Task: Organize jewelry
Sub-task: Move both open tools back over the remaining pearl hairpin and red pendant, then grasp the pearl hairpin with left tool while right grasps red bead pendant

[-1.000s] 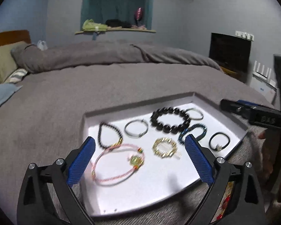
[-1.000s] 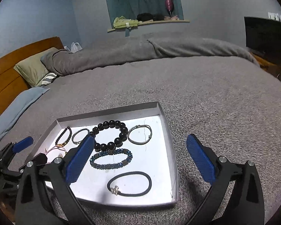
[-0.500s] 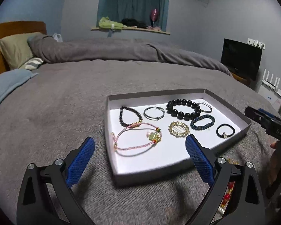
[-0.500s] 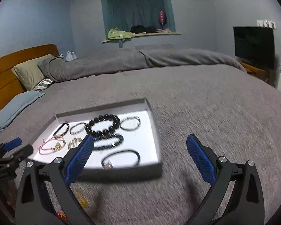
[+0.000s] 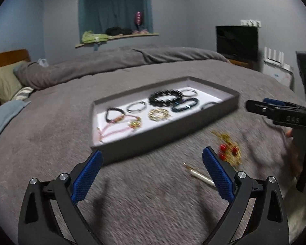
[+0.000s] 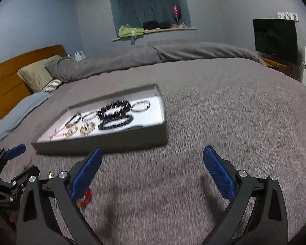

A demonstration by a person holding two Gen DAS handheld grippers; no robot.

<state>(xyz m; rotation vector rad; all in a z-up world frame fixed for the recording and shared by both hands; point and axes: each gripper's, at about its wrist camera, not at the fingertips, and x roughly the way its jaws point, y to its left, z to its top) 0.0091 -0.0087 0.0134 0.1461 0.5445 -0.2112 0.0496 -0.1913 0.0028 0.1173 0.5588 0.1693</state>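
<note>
Grey tray (image 5: 161, 134) of bracelets now lies farther off on the bed (image 5: 51, 143): both grippers, left gripper (image 5: 152, 169) and right gripper (image 6: 153, 168), have drawn back, jaws spread and empty. A red-and-gold ornament (image 5: 229, 150) and gold pin (image 5: 200, 176) lie outside, probably next to be placed.

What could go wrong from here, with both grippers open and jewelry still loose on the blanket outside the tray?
1. The gold and red piece is thin and tangled-looking on the soft blanket; the left gripper might pinch fabric along with it.
2. The gold pin lies partly behind a left finger and could get pressed into the blanket.
3. The tray already holds closely packed bracelets, so a drop might snag the pink cord bracelet.
</note>
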